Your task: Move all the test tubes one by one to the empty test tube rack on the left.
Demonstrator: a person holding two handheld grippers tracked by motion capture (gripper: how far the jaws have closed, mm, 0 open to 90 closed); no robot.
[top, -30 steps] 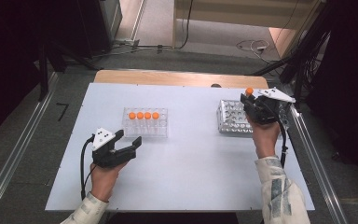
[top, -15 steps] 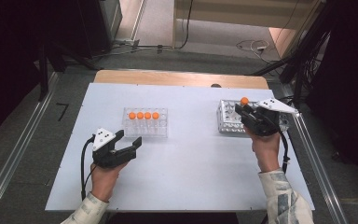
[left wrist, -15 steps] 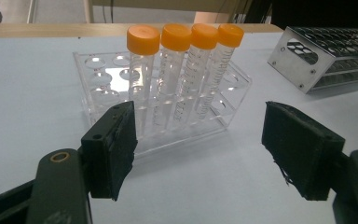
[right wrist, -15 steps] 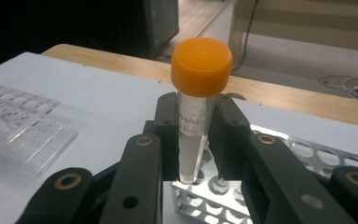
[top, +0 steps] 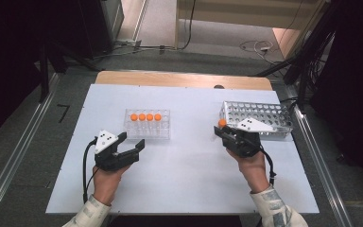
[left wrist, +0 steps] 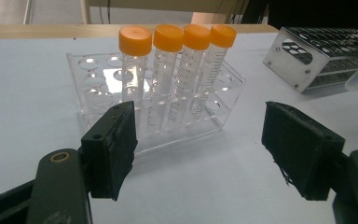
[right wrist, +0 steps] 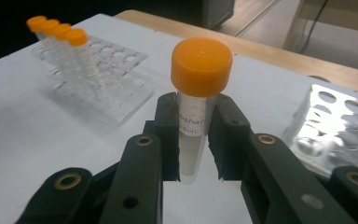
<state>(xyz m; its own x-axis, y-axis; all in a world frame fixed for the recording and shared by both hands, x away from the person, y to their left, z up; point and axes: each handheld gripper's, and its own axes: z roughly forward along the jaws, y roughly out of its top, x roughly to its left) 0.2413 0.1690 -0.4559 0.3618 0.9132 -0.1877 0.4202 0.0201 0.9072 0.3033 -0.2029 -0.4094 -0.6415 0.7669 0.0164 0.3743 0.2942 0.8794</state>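
Orange-capped tube (right wrist: 196, 116) sits upright, pinched tight in the right gripper (right wrist: 196, 140), above the table (top: 189, 184) beside the metal rack (top: 260, 118). Left gripper (left wrist: 205, 149) is wide open with nothing in it, near the clear rack (left wrist: 163, 112).

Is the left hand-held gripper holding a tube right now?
No, the left hand-held gripper is open, its jaws wide apart over the bare table.

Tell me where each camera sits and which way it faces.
High view: above the table's near side, looking forward and down; both forearms, left hand-held gripper, right hand-held gripper.
Left gripper view: rides the left one, jaws apart, facing the clear rack.
Right gripper view: rides the right one, jaws clamping an orange-capped tube.
Shared: clear rack and metal rack.
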